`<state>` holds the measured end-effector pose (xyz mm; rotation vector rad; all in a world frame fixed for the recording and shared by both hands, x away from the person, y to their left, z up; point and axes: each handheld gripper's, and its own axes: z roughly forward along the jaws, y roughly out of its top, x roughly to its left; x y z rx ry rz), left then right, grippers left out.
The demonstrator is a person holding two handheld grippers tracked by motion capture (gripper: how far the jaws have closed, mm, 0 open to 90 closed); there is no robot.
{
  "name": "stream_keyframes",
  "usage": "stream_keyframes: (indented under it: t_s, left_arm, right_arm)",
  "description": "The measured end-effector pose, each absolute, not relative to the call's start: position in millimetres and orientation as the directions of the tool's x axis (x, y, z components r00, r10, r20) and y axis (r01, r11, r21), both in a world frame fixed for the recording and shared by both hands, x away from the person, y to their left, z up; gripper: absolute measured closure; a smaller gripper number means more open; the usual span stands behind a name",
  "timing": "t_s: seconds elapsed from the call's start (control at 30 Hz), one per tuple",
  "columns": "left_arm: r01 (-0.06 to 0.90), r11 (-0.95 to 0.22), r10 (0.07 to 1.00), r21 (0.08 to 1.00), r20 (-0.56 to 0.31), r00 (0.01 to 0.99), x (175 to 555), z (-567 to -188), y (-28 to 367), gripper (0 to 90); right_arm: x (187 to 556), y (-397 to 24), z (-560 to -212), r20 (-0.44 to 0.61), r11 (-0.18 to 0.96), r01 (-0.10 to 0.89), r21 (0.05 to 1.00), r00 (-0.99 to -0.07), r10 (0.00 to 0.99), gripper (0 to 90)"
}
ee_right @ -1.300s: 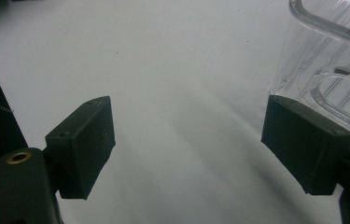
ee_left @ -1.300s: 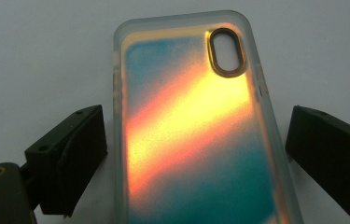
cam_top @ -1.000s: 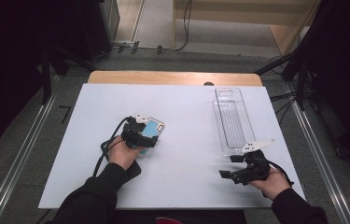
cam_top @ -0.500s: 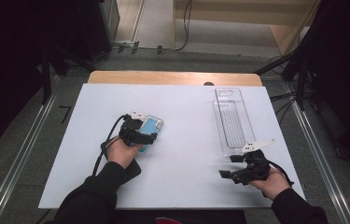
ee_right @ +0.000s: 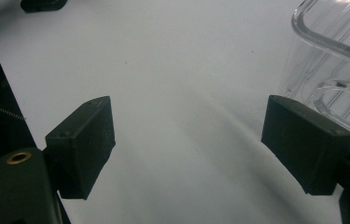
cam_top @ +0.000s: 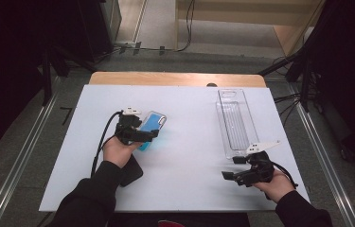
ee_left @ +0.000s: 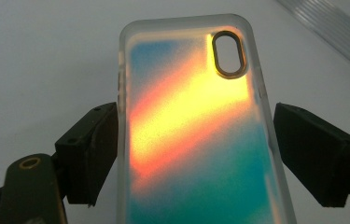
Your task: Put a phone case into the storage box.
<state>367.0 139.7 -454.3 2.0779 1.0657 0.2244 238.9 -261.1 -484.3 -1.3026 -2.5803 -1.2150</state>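
Well left of the clear tray (cam_top: 234,123), on the white worktop (cam_top: 189,99): left gripper (cam_top: 149,135), gripping a phone case (ee_left: 186,154) across its width. Fingers (ee_left: 88,149) spread wide, pressed against the case's two long edges. Case translucent, blue-green with an orange-yellow streak, oval camera cutout at the end pointing away from the hand. In the high view, sticking out past the fingers toward the tray's side.

Just beside the tray's near end: right gripper (cam_top: 232,168), held in the right hand (cam_top: 272,184). Fingers wide apart with nothing between them but bare worktop. Aimed leftward, away from the tray, its ribbed wall close to one finger in the right gripper view.

Farther left of the tray, under the left forearm: a flat dark thing (cam_top: 131,172), too dark to make out.
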Motion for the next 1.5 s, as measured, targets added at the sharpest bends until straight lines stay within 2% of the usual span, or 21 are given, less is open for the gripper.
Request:
stream_keyframes:
  t_s: [0.27,0.67,0.93,1.3,1.5]
  left_arm:
    - [0.619,-0.33,0.705,0.713,-0.25,0.664,353.9,-441.0,141.4,16.5]
    - [0.592,-0.359,0.67,0.722,-0.243,0.702,330.8,-433.8,130.2,16.5]
    - [0.59,-0.354,0.655,0.726,-0.258,0.711,314.2,-434.3,120.7,16.5]
    - [0.569,-0.349,0.64,0.745,-0.254,0.725,293.5,-444.0,103.2,16.4]
    - [0.521,-0.353,0.641,0.777,-0.205,0.74,284.7,-451.0,89.7,16.4]
  right_arm:
    - [239.4,-258.4,-480.8,0.333,0.348,0.683,0.641,-0.657,0.677,15.5]
    - [238.5,-249.2,-469.1,0.336,0.335,0.67,0.662,-0.665,0.667,15.5]
    - [240.7,-239.7,-458.2,0.368,0.28,0.695,0.662,-0.627,0.686,15.5]
    - [243.2,-227.6,-451.7,0.371,0.277,0.701,0.657,-0.621,0.691,15.6]
    - [245.5,-220.1,-445.0,0.392,0.246,0.708,0.662,-0.607,0.692,15.6]
